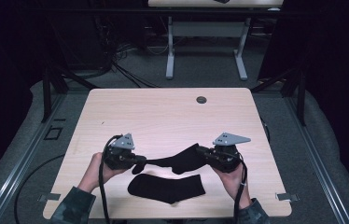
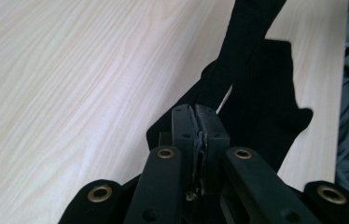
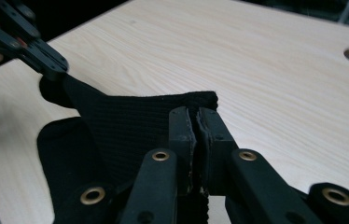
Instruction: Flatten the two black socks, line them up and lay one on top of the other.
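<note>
Right now a black sock [image 1: 182, 159] hangs stretched in the air between the two grippers, above the near half of the table [image 1: 163, 112]. In the high view it runs from a thin, pulled end on the left to a wider part on the right, sagging a little in the middle. The left gripper [image 1: 141, 161] has its jaws pressed together on the narrow end of that sock; in the left gripper view the two black jaws meet with only a sliver of fabric between them, and the sock [image 2: 238, 51] rises away from them as a taut band. The right gripper [image 1: 202, 151] is clamped the same way on the other end; in the right gripper view its jaws are closed over the ribbed edge of the sock [image 3: 135, 121], which spreads out flat toward the left gripper [image 3: 51, 65] farther off.

Just below the held sock, a second black sock [image 1: 165, 188] lies flat on the table near the front edge, bent at the heel. In the left gripper view this second sock [image 2: 268, 107] shows under the stretched one.

A person's hands hold the grippers from the near side, the left hand [image 1: 99, 170] and the right hand [image 1: 231, 177], with patterned sleeves showing at the bottom. A round hole [image 1: 201, 100] sits near the table's far edge. Beyond, on the grey floor, stands another table's frame [image 1: 205, 46].
</note>
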